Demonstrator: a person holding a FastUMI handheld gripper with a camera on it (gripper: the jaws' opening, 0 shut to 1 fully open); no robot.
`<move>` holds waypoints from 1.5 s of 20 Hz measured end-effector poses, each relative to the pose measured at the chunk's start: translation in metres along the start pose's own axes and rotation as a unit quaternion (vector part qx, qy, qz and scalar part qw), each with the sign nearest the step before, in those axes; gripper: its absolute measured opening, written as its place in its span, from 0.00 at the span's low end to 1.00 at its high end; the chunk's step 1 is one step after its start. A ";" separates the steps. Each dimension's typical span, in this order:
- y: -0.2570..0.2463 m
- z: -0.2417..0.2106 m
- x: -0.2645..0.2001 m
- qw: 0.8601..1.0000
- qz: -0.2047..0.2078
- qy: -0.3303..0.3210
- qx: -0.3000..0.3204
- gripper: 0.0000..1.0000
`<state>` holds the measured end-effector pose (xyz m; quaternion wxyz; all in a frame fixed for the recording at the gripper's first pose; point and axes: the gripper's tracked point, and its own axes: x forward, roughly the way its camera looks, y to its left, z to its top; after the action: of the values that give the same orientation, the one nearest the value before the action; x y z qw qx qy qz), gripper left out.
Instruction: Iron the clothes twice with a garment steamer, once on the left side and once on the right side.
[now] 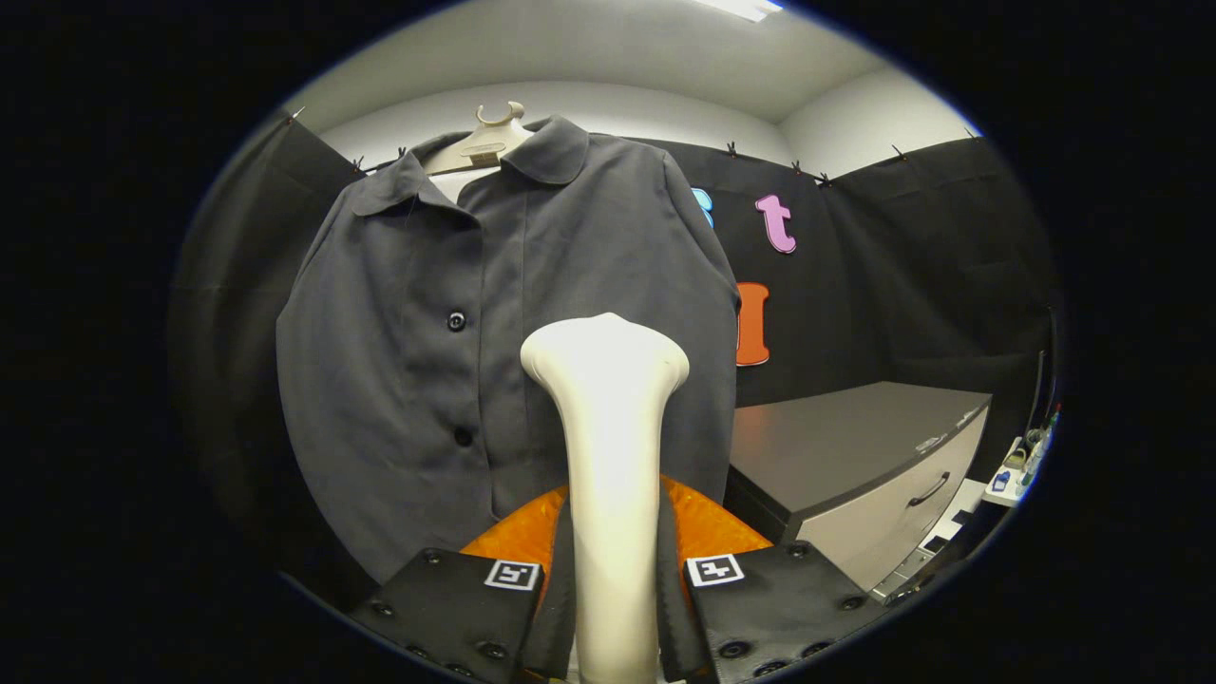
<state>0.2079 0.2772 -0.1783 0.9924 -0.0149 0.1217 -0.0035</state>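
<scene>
Gripping steamer [608,446] upright, gripper [613,579] clenched on its handle.
Long axis vertical, head up against hanging shirt [418,361].

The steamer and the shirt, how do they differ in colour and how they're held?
The steamer is pale cream and smooth; the shirt is dark grey cloth with buttons. The steamer stands upright, clamped between the gripper fingers; the shirt hangs from a hanger beyond them. The steamer's head sits in front of the shirt's front.
</scene>
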 end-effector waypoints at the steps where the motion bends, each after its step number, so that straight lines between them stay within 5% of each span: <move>1: -0.002 -0.006 -0.002 1.000 -0.002 0.004 0.001 0.43; 30: -0.022 -0.178 -0.052 0.990 -0.024 0.139 -0.014 0.43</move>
<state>0.1141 0.2510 -0.3382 0.9653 -0.0315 0.2577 -0.0280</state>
